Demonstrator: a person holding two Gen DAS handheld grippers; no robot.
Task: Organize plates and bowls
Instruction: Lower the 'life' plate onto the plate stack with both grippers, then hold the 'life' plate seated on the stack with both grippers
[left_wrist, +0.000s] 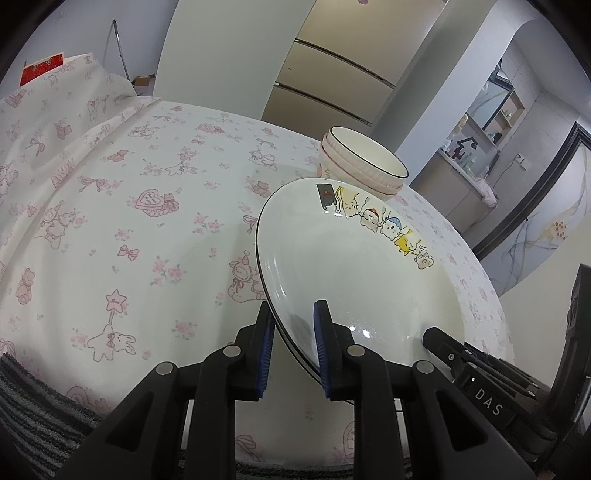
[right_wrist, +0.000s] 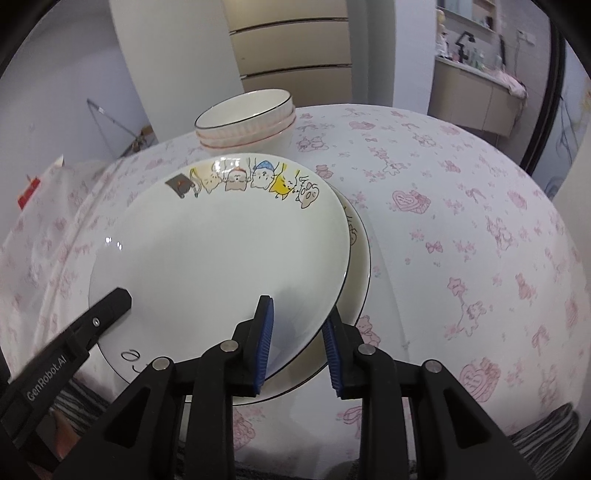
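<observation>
White cartoon plate (left_wrist: 354, 273) pinched at opposite rims by left claw (left_wrist: 293, 350) and right claw (right_wrist: 297, 345)

white cartoon-cat plate (left_wrist: 354, 266), pink-print tablecloth (left_wrist: 129, 221)

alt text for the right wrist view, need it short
The right gripper clamps the near rim of a cartoon-cat plate, held over a second plate on a pink-print tablecloth. The left gripper's tip grips its left edge; stacked bowls stand behind.
</observation>
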